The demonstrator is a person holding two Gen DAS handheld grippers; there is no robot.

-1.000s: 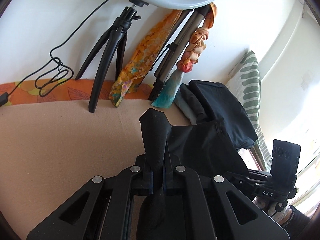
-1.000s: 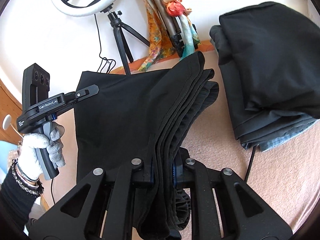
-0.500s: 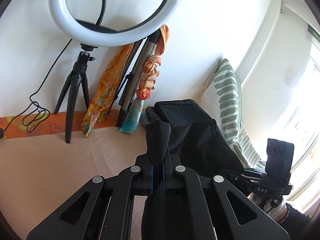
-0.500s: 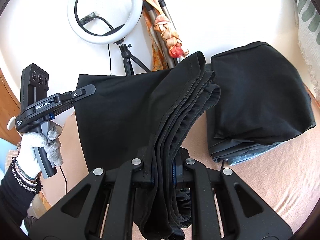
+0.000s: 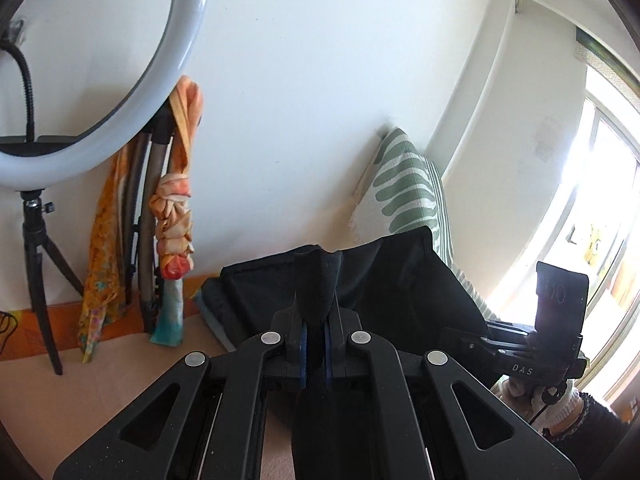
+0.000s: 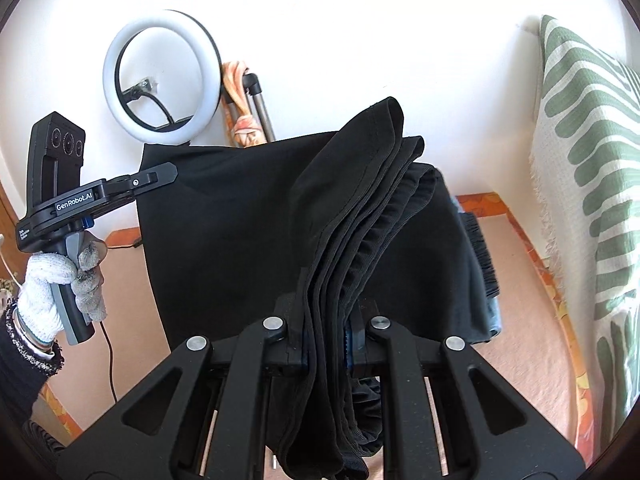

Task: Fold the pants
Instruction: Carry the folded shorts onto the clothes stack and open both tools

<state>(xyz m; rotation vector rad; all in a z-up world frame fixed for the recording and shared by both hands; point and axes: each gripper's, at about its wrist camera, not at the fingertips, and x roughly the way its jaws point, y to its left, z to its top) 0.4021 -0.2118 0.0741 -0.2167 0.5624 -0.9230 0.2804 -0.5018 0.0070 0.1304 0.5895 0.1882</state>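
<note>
1. Two grippers hold the soft black pants [image 6: 248, 240] up in the air, above the peach bed cover [image 6: 520, 340]. The right gripper [image 6: 326, 340] has its fingers closed on a thick bunch with the stretchy waistband. The left gripper [image 5: 316, 334] has its fingers closed tight on a thin bit of cloth.
2. The pants look folded over already, in several layers. I think they still need one more fold, then laying down.
3. They stretch sideways between the two grippers, and the rest hangs down.
4. Behind them lies a pile of dark folded clothes [image 5: 400, 280].
</note>
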